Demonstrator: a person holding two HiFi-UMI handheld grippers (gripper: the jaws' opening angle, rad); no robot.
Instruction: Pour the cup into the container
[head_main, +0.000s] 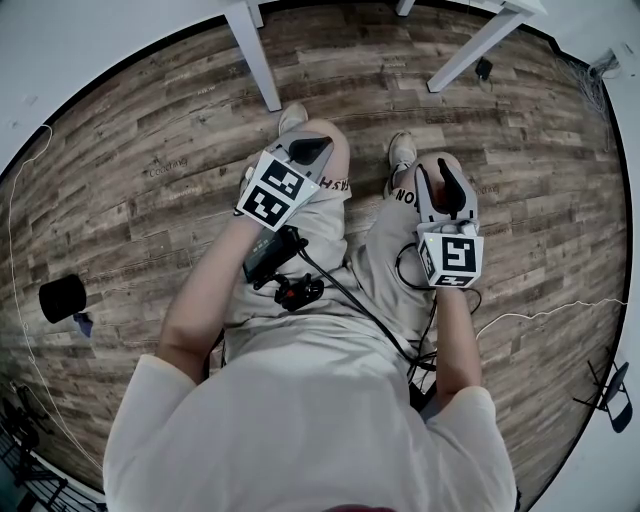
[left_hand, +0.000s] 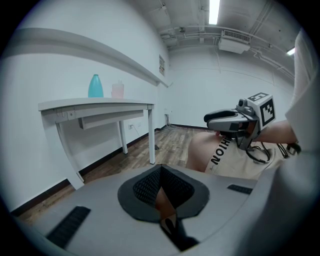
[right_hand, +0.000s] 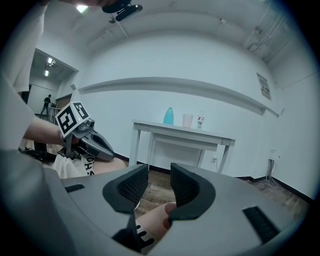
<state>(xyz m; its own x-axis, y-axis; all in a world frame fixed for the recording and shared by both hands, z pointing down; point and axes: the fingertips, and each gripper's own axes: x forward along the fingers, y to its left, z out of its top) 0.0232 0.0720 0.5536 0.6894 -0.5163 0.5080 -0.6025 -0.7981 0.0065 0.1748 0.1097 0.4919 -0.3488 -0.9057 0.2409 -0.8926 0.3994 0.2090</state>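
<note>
Cup and teal container stand side by side on far tabletop; left gripper jaws together, right gripper jaws slightly apart, both empty, which fits pre-reach or post-pour.

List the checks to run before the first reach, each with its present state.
1. Left gripper empty: ok, fingers together on nothing.
2. Right gripper ready: ok, fingers apart, nothing between them.
3. Cup upright on the table: ok.
4. Blue container beside the cup: ok.
5. Cup has contents: cannot tell.
6. Table within reach: not ok, both grippers sit over the person's lap, well short of it.
</note>
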